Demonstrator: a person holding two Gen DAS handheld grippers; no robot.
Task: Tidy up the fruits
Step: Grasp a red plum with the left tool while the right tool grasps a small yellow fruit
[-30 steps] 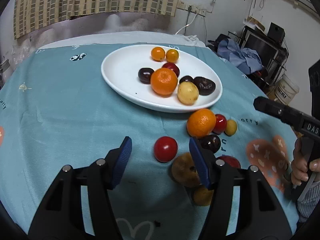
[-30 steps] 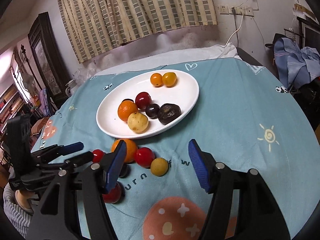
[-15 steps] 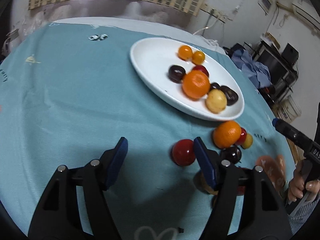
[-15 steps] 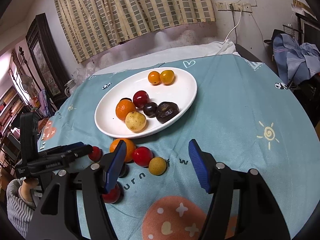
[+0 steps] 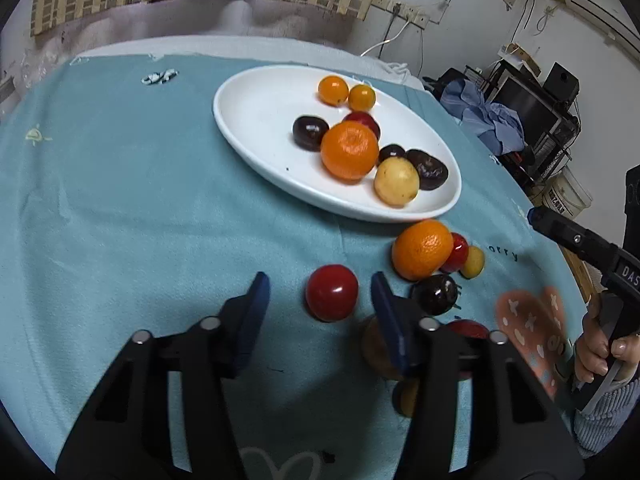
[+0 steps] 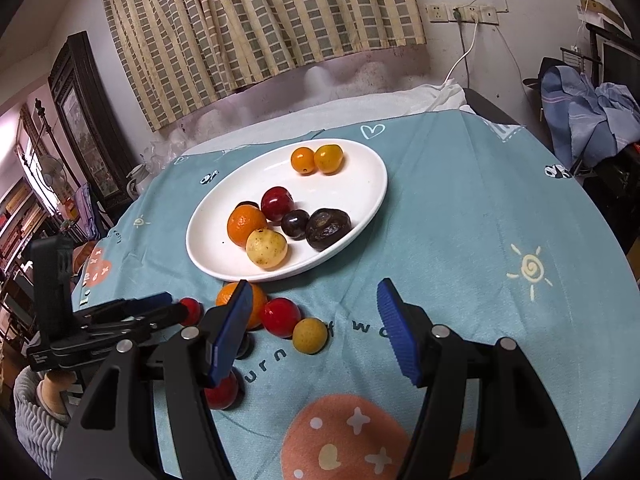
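While the left claw [image 5: 316, 300] is being closed from wider-set jaws around the red fruit [image 5: 331, 298], still unclamped, the right claw [image 6: 316, 320] is being held apart and empty. Lying at 6 o'clock from the plate [image 5: 256, 120], it is judged light, smooth, bruisable (gripped best across its middle).

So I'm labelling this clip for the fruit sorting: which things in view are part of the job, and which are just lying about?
Part of the job:
- white plate holding fruit
- red fruit between the closing left gripper pads, not yet pinched
- orange and small yellow fruit loose on the cloth
- right gripper, open

Lying about:
- blue clothes
- curtain
- framed picture
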